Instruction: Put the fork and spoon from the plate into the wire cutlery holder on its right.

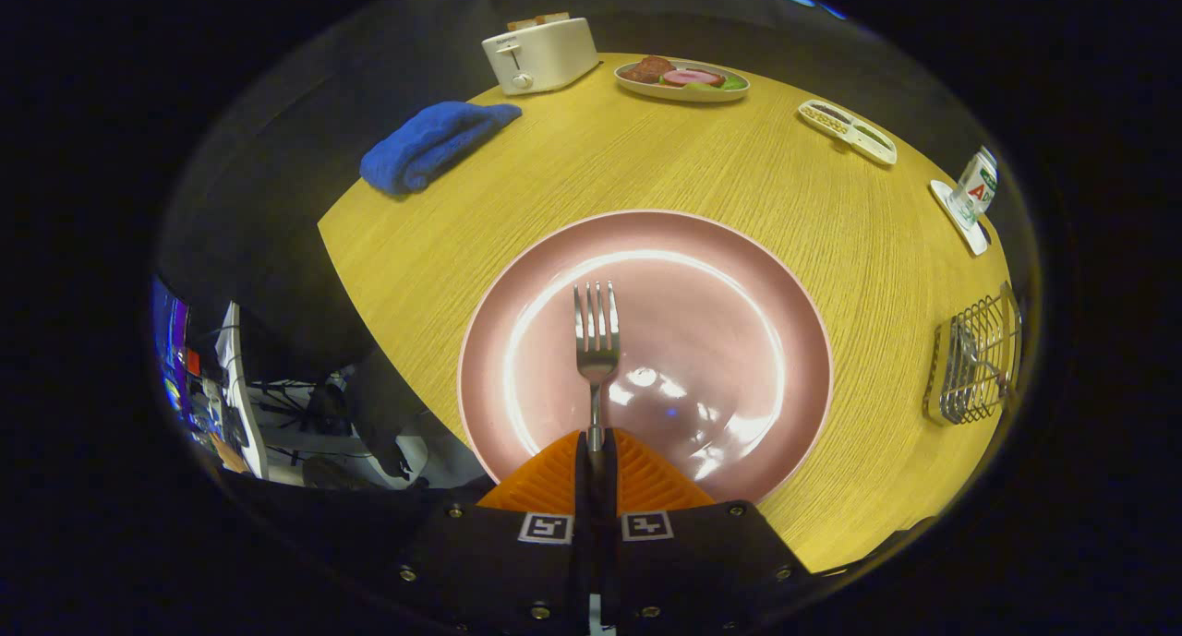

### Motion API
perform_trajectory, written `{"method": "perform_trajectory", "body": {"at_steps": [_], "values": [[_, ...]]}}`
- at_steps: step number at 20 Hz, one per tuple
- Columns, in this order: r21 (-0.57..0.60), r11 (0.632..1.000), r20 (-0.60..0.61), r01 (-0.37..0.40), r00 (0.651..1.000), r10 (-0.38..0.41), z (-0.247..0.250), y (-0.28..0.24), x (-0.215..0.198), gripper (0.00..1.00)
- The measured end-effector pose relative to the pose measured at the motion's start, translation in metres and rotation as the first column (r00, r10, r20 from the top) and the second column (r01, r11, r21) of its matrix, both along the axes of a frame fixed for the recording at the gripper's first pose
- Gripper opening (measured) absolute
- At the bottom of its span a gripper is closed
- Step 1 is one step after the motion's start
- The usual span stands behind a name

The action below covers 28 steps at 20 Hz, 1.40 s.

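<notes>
My gripper is shut on the handle of a metal fork. The fork points straight ahead from between the fingers, tines forward, over the middle of a large pink plate. The plate lies on the wooden table just ahead of the fingers. The wire cutlery holder stands on the table to the right of the plate, with something metallic inside that looks like a spoon handle.
On the far side of the table sit a white toaster, a folded blue cloth, a dish of food, a small divided tray and a carton on a coaster. The table's left edge runs close to the plate.
</notes>
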<state>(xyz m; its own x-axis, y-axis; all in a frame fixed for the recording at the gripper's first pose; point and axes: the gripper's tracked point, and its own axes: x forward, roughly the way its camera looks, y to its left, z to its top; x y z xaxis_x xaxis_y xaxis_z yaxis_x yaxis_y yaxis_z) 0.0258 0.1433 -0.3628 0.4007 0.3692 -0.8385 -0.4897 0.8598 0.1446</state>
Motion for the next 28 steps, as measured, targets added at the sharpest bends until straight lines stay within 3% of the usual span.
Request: {"method": "perform_trajectory", "body": {"at_steps": [8, 13, 20, 28], "values": [[0.131, 0.983, -0.018, 0.130, 0.992, -0.129, 0.027, -0.015, 0.017, 0.05], [0.217, 0.940, -0.018, 0.263, 0.964, -0.265, 0.049, -0.050, 0.039, 0.05], [0.266, 0.854, 0.032, 0.447, 0.881, -0.472, 0.085, -0.149, 0.062, 0.05], [0.255, 0.750, -0.006, 0.610, 0.777, -0.630, 0.092, -0.236, 0.058, 0.05]]}}
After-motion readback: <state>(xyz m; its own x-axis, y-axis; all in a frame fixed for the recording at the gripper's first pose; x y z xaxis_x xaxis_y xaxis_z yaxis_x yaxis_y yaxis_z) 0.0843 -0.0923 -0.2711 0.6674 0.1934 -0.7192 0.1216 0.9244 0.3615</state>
